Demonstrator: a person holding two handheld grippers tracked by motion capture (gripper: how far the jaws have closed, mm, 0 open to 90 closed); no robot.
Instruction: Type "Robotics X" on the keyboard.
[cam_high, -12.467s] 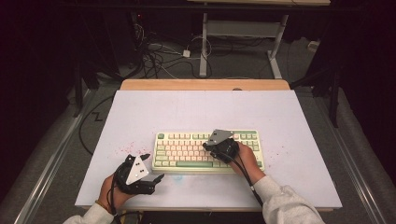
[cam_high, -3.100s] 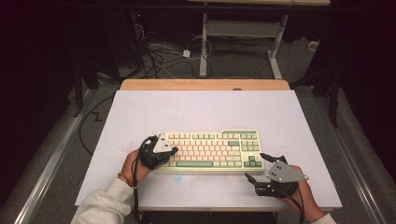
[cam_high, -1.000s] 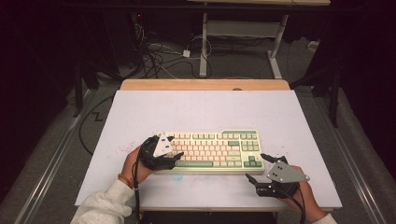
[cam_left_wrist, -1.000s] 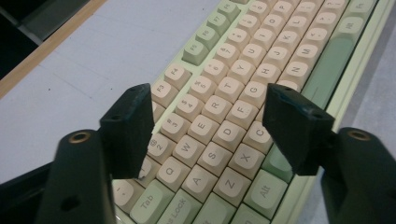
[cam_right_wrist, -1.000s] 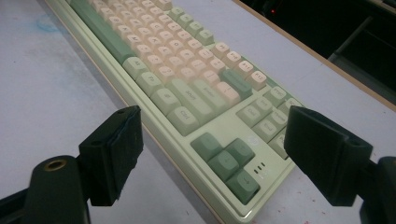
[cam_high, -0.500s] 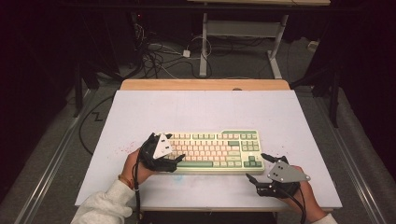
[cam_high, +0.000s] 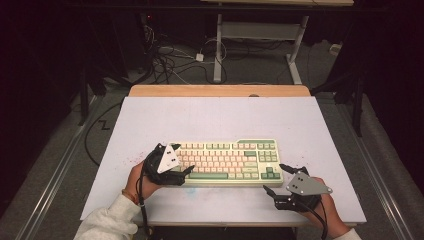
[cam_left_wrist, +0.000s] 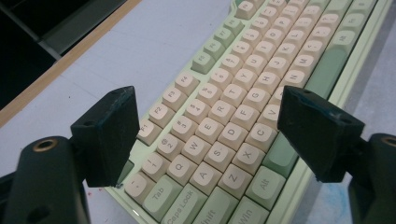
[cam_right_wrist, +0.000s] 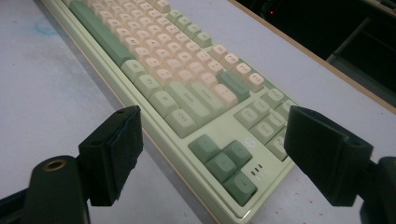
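Left gripper (cam_left_wrist: 201, 135), jaws just opened wide over the keyboard (cam_high: 227, 160), grips nothing; your right gripper (cam_high: 280, 179) waits wide beside it. Pressing seems unfinished.

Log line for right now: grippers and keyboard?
left gripper: open, jaws just opened, over keyboard left end, nothing gripped | right gripper: open, off keyboard's right corner, nothing gripped | keyboard: flat on table

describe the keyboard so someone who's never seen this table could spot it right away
On the white table, look near the front edge, between the two hand-held grippers. The keyboard lies there flat, long side toward the person. It is pale green with cream letter keys and darker green keys at its ends and along the bottom row, the one coloured thing on the plain top.
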